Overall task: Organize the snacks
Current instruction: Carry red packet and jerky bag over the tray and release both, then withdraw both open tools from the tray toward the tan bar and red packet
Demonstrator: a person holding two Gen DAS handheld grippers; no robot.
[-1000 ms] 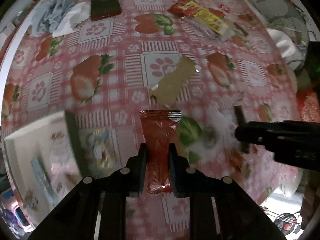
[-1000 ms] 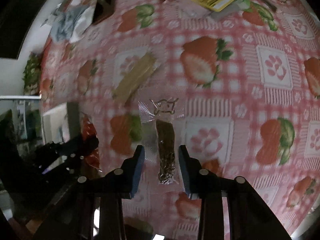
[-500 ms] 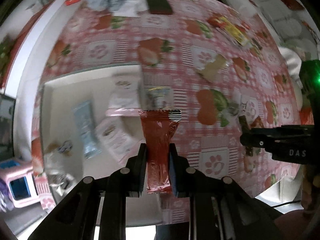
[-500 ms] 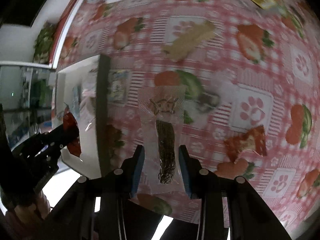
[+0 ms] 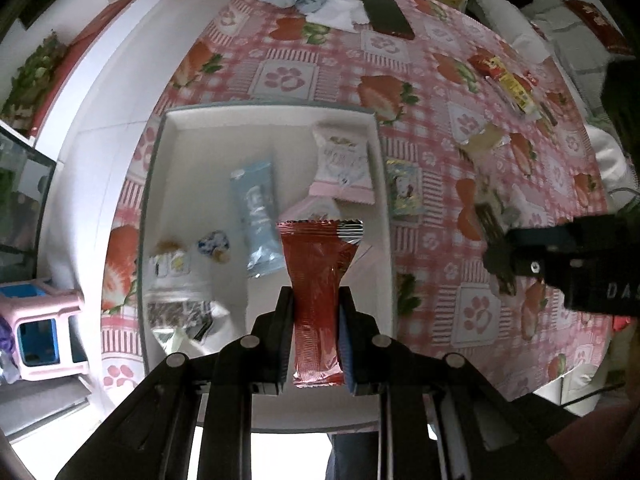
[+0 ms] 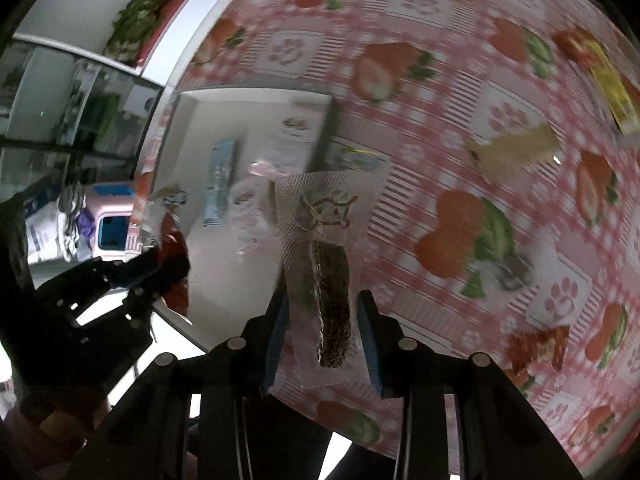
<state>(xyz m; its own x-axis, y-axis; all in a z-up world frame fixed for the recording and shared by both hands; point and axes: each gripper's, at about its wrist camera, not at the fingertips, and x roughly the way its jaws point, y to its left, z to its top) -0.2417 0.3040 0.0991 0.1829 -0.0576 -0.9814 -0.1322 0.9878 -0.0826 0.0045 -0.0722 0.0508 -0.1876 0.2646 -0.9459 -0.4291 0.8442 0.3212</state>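
The left gripper (image 5: 316,320) grips a red packet (image 5: 318,276) above the white tray (image 5: 160,152); the right gripper (image 6: 322,320) clamps a clear sachet (image 6: 324,264), with the tray at its 11 o'clock. Judged step: delivery; next, lower and release inside the tray walls. Loose snacks (image 5: 486,142) remain farther off at 2 o'clock.

table: strawberry-print cloth (image 5: 280,76) | left of table: white floor (image 5: 100,152), pink stool (image 5: 48,336), glass cabinet (image 6: 80,120)
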